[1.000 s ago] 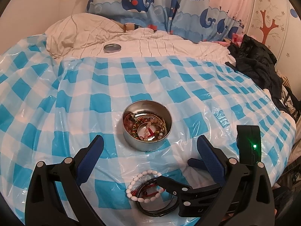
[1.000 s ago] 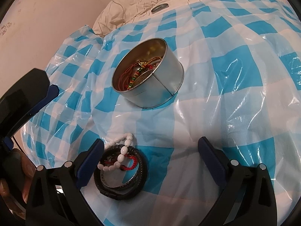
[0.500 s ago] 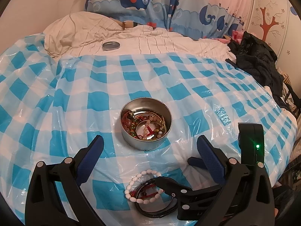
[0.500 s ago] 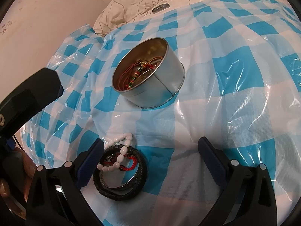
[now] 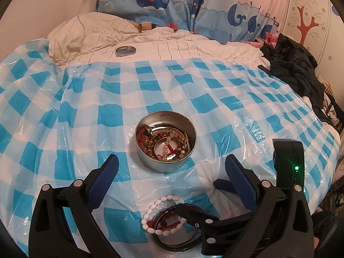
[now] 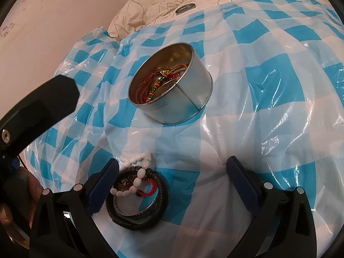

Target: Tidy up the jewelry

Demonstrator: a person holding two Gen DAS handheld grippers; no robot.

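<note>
A round metal tin (image 5: pixel 166 163) (image 6: pixel 193 90) holding several bead and cord bracelets stands on the blue-and-white checked plastic sheet (image 5: pixel 64 129). Nearer me lies a pile: a white bead bracelet (image 5: pixel 159 202) (image 6: pixel 137 179), a red cord bracelet (image 6: pixel 150 188) and black leather bands (image 6: pixel 139 219). My left gripper (image 5: pixel 172 172) is open and empty, above the sheet between tin and pile. My right gripper (image 6: pixel 172 176) is open and empty, low over the pile, its left finger beside the white beads. It shows in the left wrist view (image 5: pixel 217 215) reaching in from the right.
The tin's lid (image 5: pixel 125 51) (image 6: pixel 185 8) lies on the cream bedding at the back. A whale-print curtain (image 5: pixel 193 2) hangs behind. Dark clothing (image 5: pixel 296 68) is heaped at the right edge of the bed. A wall (image 6: pixel 53 21) runs along the left.
The left gripper has drawn slightly back and up, so the tin sits a little farther off. The right gripper and the bracelet pile have barely moved.
</note>
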